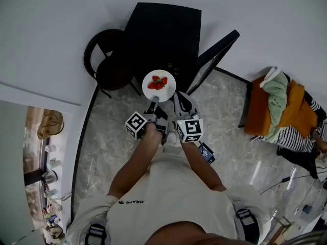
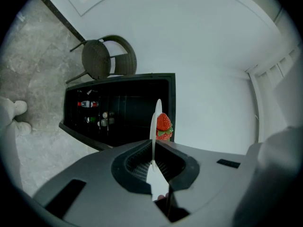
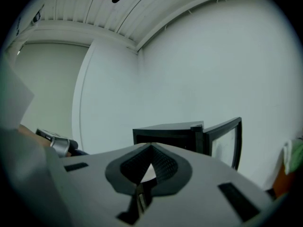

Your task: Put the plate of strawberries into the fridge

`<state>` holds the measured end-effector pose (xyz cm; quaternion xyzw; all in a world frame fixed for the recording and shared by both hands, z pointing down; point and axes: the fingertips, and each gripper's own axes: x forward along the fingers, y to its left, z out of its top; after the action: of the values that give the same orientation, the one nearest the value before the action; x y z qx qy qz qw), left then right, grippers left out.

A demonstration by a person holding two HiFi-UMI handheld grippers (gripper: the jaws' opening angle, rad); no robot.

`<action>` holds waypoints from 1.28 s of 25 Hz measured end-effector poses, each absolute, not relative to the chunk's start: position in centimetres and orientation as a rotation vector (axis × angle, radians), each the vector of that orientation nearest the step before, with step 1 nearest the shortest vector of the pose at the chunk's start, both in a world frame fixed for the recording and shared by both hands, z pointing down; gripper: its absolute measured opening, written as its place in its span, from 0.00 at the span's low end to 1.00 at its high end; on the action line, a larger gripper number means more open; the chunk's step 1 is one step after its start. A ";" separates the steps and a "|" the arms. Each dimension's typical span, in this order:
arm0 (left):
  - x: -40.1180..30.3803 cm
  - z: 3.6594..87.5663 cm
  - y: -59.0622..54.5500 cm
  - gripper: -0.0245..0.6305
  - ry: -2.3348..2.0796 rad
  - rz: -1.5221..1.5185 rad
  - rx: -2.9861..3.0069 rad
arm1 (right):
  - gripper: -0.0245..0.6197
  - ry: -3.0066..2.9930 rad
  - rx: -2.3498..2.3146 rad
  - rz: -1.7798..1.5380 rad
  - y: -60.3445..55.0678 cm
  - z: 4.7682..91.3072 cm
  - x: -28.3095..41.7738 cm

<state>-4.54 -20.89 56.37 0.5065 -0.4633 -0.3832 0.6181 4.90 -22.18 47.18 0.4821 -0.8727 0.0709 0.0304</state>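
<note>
1. We see the left gripper (image 2: 152, 161) clamped tight on the plate (image 1: 168, 92) rim, with strawberries (image 1: 158, 83) on top.
2. We see the right gripper (image 3: 150, 146) closed and empty.
3. The plate hangs at 6 o'clock of the open fridge (image 1: 163, 34).

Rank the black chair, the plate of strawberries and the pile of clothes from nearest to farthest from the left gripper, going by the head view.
1. The plate of strawberries: clamped by its rim in the left gripper.
2. The black chair: left of the fridge.
3. The pile of clothes: far off at the right.
</note>
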 end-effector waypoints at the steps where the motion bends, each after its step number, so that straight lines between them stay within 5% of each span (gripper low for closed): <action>1: -4.6 56.6 -21.2 0.06 -1.063 -0.878 1.166 | 0.06 -2.687 1.486 0.221 -22.4 47.4 4.8; 32: -5.5 64.9 -26.3 0.06 -1.005 -0.783 1.145 | 0.06 -2.603 1.543 0.200 -26.7 53.7 3.0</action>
<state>-5.52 -26.35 64.87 0.5052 -0.4431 -0.3455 0.6551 2.98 -26.67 53.70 0.5080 -0.8571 0.0658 0.0545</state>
